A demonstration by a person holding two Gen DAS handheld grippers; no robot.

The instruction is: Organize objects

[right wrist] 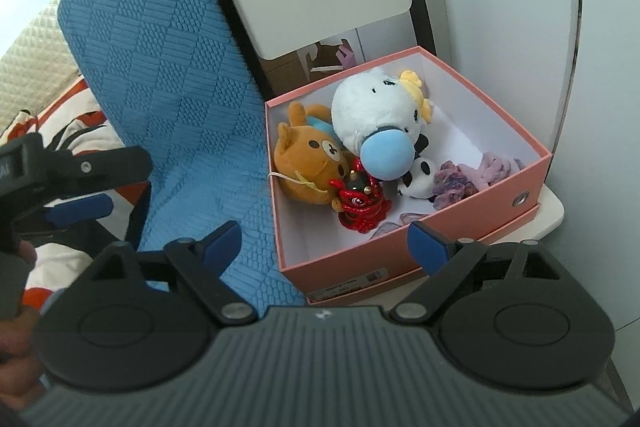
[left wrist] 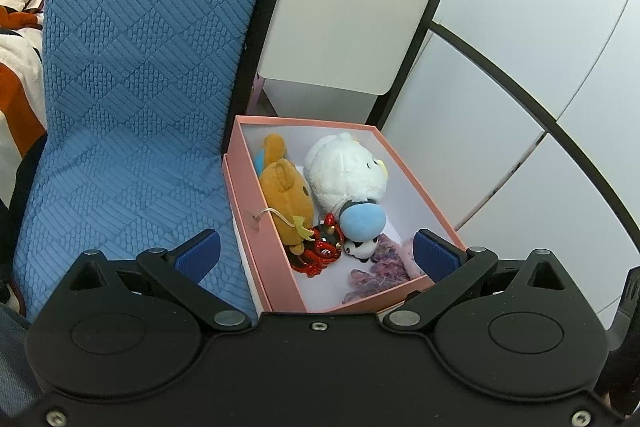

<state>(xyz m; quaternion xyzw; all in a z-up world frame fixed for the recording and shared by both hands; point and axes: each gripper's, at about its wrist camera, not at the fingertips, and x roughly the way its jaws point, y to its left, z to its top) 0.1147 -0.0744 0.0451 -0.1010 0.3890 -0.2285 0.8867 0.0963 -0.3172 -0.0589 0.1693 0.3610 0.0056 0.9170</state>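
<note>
So both tools are hovering over the pink box (right wrist: 448,227) with nothing in them: the left tool (left wrist: 316,251) has its blue pads spread wide just above the near edge of the box, and the right tool (right wrist: 324,247) is spread wide too, sitting a bit further back and off to the left corner. The box sits on a small white surface (right wrist: 554,215), right up against a blue textured cushion (left wrist: 132,87). Inside it, the brown bear plush (right wrist: 310,163) lies along the left wall, with the big white plush (right wrist: 376,107) with the blue snout next to it. A shiny red charm (right wrist: 360,205) is wedged in front of the bear, touching it, and a little panda (right wrist: 418,179) sits just under the blue snout. On the right side there's a purple fuzzy pile (right wrist: 476,175), maybe scrunchies, hard to tell from here. A grey chair back (left wrist: 344,15) stands behind the box.
</note>
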